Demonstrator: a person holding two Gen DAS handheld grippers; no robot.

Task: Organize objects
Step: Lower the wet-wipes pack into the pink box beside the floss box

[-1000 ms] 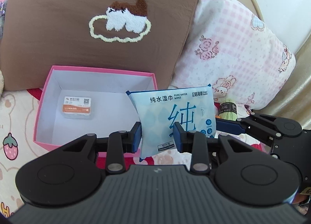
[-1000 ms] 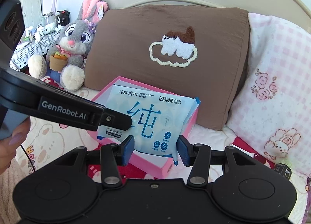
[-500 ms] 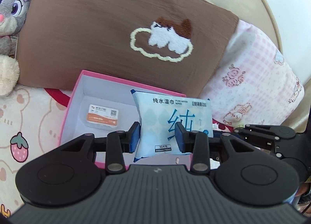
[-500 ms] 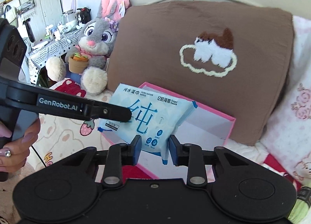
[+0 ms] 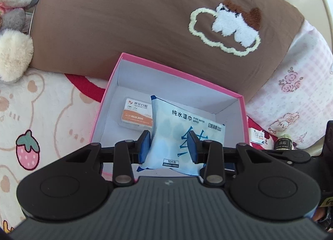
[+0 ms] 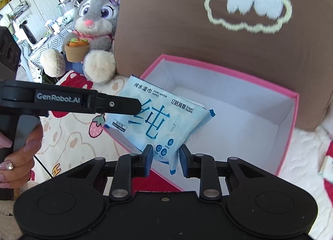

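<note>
The left gripper (image 5: 169, 146) pinches one end of the soft, glossy blue wet-wipes pack (image 5: 183, 136) between its blue pads. The right gripper (image 6: 165, 157), jaws narrow, clamps the pack's opposite corner. The crinkly plastic pack hangs tilted over the open pink cardboard box (image 5: 242, 119), whose inside is plain white. A small flat orange-and-white case (image 5: 136, 117) lies on the box floor. A brown cushion (image 5: 135, 21) with a fluffy embroidered patch stands behind.
</note>
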